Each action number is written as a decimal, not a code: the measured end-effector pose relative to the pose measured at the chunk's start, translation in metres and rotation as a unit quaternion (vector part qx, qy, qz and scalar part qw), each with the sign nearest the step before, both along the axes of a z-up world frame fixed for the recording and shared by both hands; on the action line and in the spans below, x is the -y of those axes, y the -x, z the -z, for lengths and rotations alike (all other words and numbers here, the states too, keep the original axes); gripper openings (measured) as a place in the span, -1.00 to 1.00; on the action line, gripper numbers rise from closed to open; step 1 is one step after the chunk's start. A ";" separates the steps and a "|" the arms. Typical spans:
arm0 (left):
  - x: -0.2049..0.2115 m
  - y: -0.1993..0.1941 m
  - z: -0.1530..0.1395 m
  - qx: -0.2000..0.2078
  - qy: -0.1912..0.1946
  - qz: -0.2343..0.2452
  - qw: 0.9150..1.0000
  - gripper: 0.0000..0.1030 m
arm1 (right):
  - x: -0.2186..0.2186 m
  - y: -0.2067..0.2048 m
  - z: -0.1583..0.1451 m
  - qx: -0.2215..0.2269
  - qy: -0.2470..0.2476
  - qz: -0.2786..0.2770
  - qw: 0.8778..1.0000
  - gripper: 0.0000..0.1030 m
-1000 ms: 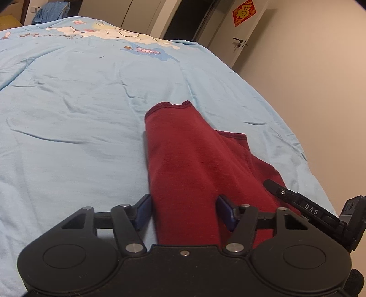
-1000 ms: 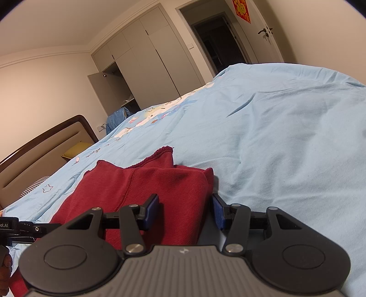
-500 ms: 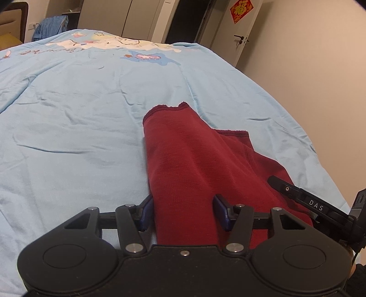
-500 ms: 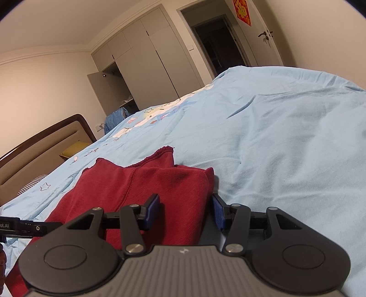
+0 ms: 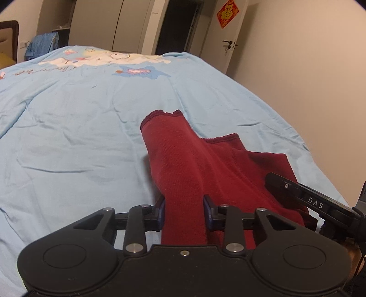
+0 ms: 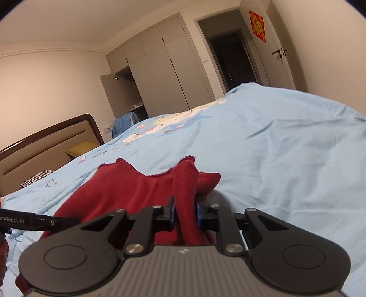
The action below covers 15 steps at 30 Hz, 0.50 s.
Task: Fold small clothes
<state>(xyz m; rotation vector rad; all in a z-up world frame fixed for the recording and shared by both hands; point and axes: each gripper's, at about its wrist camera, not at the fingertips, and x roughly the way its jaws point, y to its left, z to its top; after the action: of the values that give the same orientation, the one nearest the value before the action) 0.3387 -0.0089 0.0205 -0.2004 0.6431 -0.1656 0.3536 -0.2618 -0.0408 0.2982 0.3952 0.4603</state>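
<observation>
Left gripper [image 5: 184, 209]: nearest element of the left wrist view; black body with blue finger pads [image 5: 161, 210]. The jaws are drawn in on a bunched ridge of the red garment, which fills the narrow gap between them.
Right gripper [image 6: 185, 211]: nearest element of the right wrist view; grey ribbed body with black linkages. The jaws are almost together, pinching a raised fold of the same garment.
Red garment [image 5: 201, 164]: a small dark red knit piece, held by both grippers at its near edge. It is lifted near the pads and slopes down to lie on the bed farther off. In the left wrist view one narrow section runs away from the gripper to a ribbed end, and a wider part spreads to the right. In the right wrist view [image 6: 128, 189] the cloth spreads to the left of the pinched fold.
Bedsheet [image 5: 68, 137]: light blue, lightly creased, under and around the garment; a pale cartoon print lies at its far end.
Headboard [image 6: 52, 141]: brown-framed, far left in the right wrist view.
Wardrobe [image 6: 164, 75]: pale doors against the far wall, one standing open.
Doorway [image 5: 176, 27]: dark opening at the far end of the room.
Red decoration [image 5: 227, 13]: hung on the door to the right of the doorway.
</observation>
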 end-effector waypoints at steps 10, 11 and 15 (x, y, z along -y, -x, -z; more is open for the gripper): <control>-0.045 0.012 -0.041 0.050 0.016 -0.015 0.999 -0.41 | -0.044 -0.009 -0.055 0.039 -0.008 -0.046 0.998 -0.67; -0.054 0.012 -0.046 0.052 0.019 -0.024 0.998 -0.42 | -0.052 -0.013 -0.058 0.039 -0.009 -0.052 0.998 -0.67; -0.090 0.014 -0.058 0.059 0.017 -0.061 0.996 -0.42 | -0.094 -0.035 -0.066 0.033 -0.011 -0.077 0.996 -0.68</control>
<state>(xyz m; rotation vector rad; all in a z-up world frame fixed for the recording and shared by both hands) 0.3245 0.0809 0.0787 -0.2608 0.5087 -0.0698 0.3885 -0.1681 0.0247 0.2748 0.3508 0.6248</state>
